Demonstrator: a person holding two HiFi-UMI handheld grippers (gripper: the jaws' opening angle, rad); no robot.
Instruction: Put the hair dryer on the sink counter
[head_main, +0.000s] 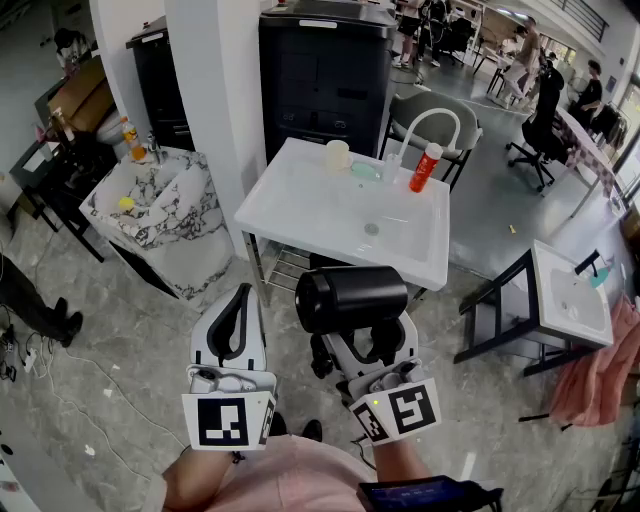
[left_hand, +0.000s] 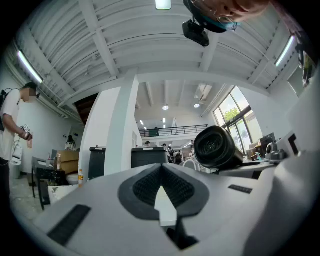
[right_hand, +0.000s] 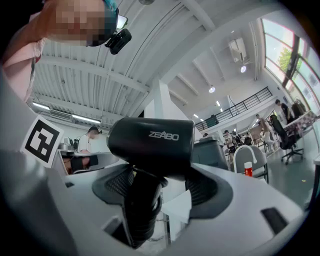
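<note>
The black hair dryer (head_main: 350, 297) hangs in the air just in front of the white sink counter (head_main: 320, 215), barrel level and pointing left. My right gripper (head_main: 366, 342) is shut on its ribbed handle; in the right gripper view the handle (right_hand: 142, 202) runs down between the two pads, under the barrel (right_hand: 150, 145). My left gripper (head_main: 238, 320) is beside it to the left, shut with nothing in it; its jaws meet in the left gripper view (left_hand: 161, 186), where the hair dryer's nozzle (left_hand: 215, 146) shows to the right.
On the counter's far edge stand a white faucet (head_main: 430, 125), a red bottle (head_main: 425, 167) and a pale cup (head_main: 337, 155). A marble basin (head_main: 165, 215) stands at the left, a second sink stand (head_main: 570, 290) at the right, a black cabinet (head_main: 325, 70) behind. People are in the background.
</note>
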